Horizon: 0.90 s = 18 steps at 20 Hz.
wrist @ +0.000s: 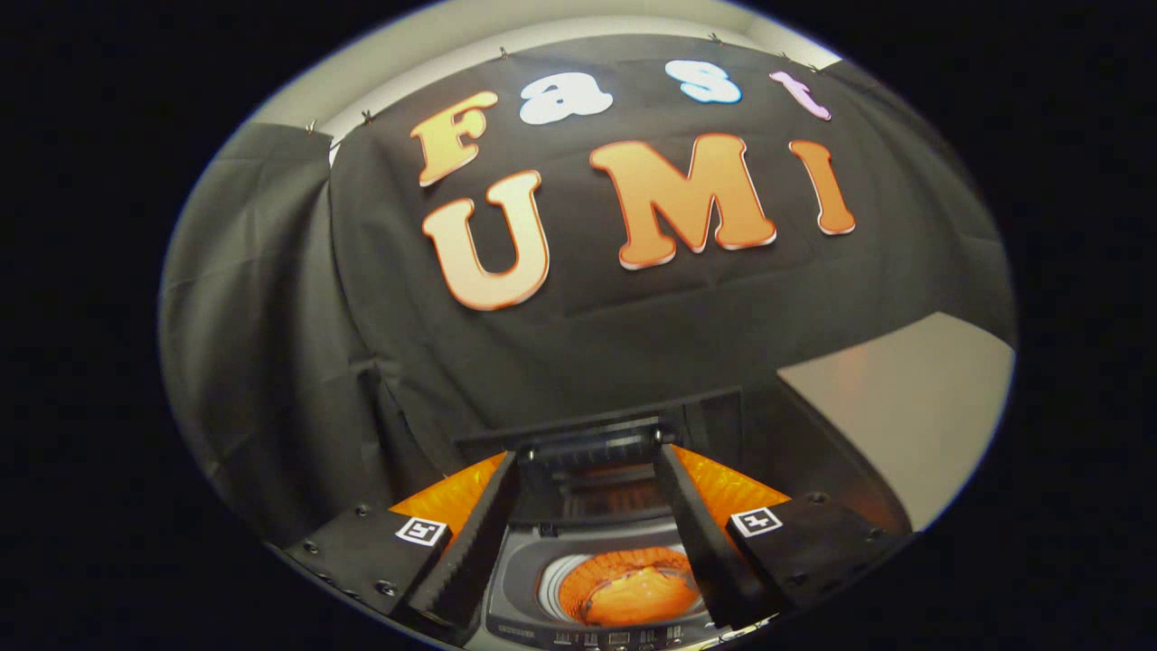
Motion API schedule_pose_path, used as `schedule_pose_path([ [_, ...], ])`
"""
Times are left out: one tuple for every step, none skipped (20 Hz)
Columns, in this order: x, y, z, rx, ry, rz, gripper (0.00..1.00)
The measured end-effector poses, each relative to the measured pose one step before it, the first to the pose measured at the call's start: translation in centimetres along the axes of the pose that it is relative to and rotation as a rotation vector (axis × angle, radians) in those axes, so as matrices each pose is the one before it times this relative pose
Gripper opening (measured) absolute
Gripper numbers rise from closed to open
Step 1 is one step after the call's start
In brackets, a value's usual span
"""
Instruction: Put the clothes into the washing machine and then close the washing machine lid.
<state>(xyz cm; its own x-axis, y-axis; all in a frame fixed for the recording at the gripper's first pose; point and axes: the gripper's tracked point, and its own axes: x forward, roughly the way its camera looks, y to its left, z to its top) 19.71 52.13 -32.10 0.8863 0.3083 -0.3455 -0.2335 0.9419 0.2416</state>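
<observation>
My gripper (592, 459) is open, its two black fingers spread wide above a small grey top-loading washing machine (520, 579). Between the fingers I look down into the round drum, where an orange garment (640, 599) lies. The machine's dark lid (598, 434) stands raised just beyond the fingertips, and its upper edge spans the gap between them. Neither finger presses on the lid or on the garment.
A beige tabletop (904, 407) lies to the right of the machine. Black cloth walls close off the back and the left. Orange ribbed surfaces (447, 499) show just outside each finger; I cannot tell what they are.
</observation>
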Motion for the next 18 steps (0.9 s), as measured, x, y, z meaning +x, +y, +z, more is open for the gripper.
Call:
schedule_pose_path([
  [0.373,0.099,1.720,-0.00901,-0.02866,0.00905,0.98],
  [0.649,-0.001,1.307,-0.01787,-0.01809,0.00478,0.98],
  [0.164,-0.103,1.501,-0.01920,-0.02206,0.00148,0.98],
  [0.507,-0.046,1.545,-0.01615,-0.01867,-0.00084,0.98],
  [0.979,-0.121,1.009,-0.01643,-0.01552,0.00241,0.98],
  [1.272,-0.043,0.521,-0.01648,-0.01207,-0.00198,0.98],
  [1.463,-0.013,0.249,-0.02155,0.00818,-0.00208,0.98],
  [1.601,0.008,-0.387,-0.02318,0.02047,0.00533,0.98],
  [1.304,-0.044,-0.745,-0.01287,0.02345,0.00048,0.98],
  [1.406,0.022,-0.749,-0.00873,0.01794,0.00879,0.98],
  [1.472,0.200,-0.517,-0.00972,0.01427,0.00631,0.98],
  [1.437,-0.253,-0.936,-0.01038,0.02617,-0.00139,0.98],
  [1.075,-0.156,-0.787,-0.01307,0.02741,-0.00382,0.98],
  [1.315,-0.110,-0.836,-0.00290,0.02802,0.00143,0.98],
  [1.193,0.138,-0.901,0.00809,0.02823,0.00834,0.98],
  [0.868,-0.029,-0.626,0.01545,0.02170,0.00651,0.99],
  [0.898,-0.026,-0.461,0.01325,0.01494,0.00050,0.99],
  [0.819,-0.193,-0.415,0.00779,0.01805,-0.00794,0.99],
])
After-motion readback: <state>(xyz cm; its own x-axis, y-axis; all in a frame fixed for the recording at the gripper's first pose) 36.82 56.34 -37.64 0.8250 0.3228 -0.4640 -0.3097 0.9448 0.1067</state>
